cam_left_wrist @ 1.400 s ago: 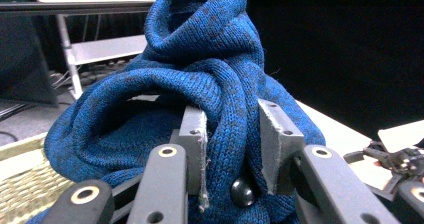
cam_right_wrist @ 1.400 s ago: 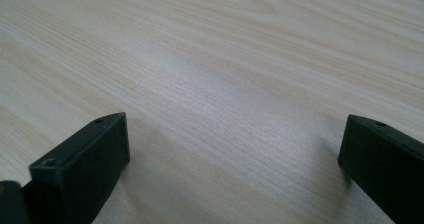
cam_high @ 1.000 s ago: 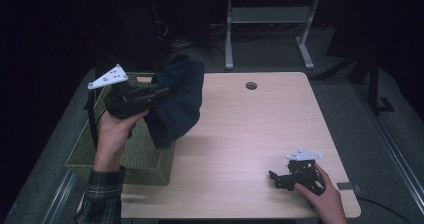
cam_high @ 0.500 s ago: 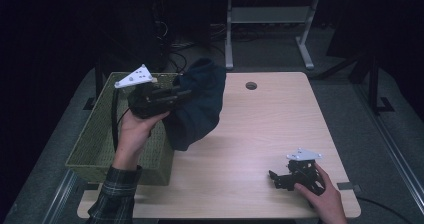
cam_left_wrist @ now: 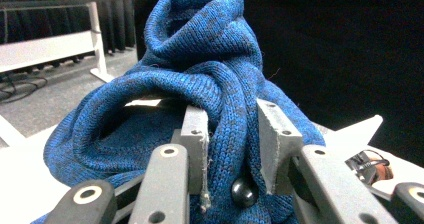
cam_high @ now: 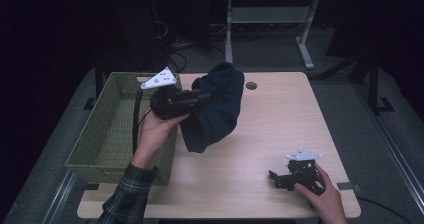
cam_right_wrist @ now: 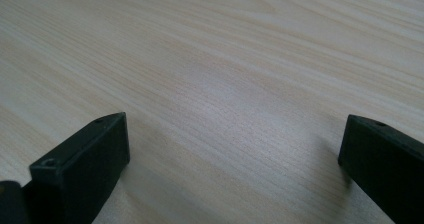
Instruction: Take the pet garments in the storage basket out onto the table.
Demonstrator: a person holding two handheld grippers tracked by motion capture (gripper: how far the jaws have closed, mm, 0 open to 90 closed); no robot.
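Note:
A dark blue knitted garment [cam_high: 215, 109] hangs bunched from my left gripper [cam_high: 200, 95], raised over the table's left part just right of the green basket [cam_high: 107, 129]. In the left gripper view both pads pinch a thick fold of the blue knit [cam_left_wrist: 200, 74] between them at my left gripper [cam_left_wrist: 232, 134]; a dark button sits low in the gap. My right gripper [cam_high: 275, 176] rests low on the wooden table [cam_high: 280, 119] near the front right corner. Its black jaws stand wide apart over bare wood at my right gripper [cam_right_wrist: 235, 144], with nothing between them.
The woven green basket sits at the table's left edge, partly overhanging it. A round cable hole [cam_high: 251, 85] lies near the table's far edge. Behind the table stands a pale desk frame [cam_high: 270, 19] on a dark floor.
My left hand has carried the garment rightward, from over the basket to over the table beside it. The right hand and its gripper have stayed put.

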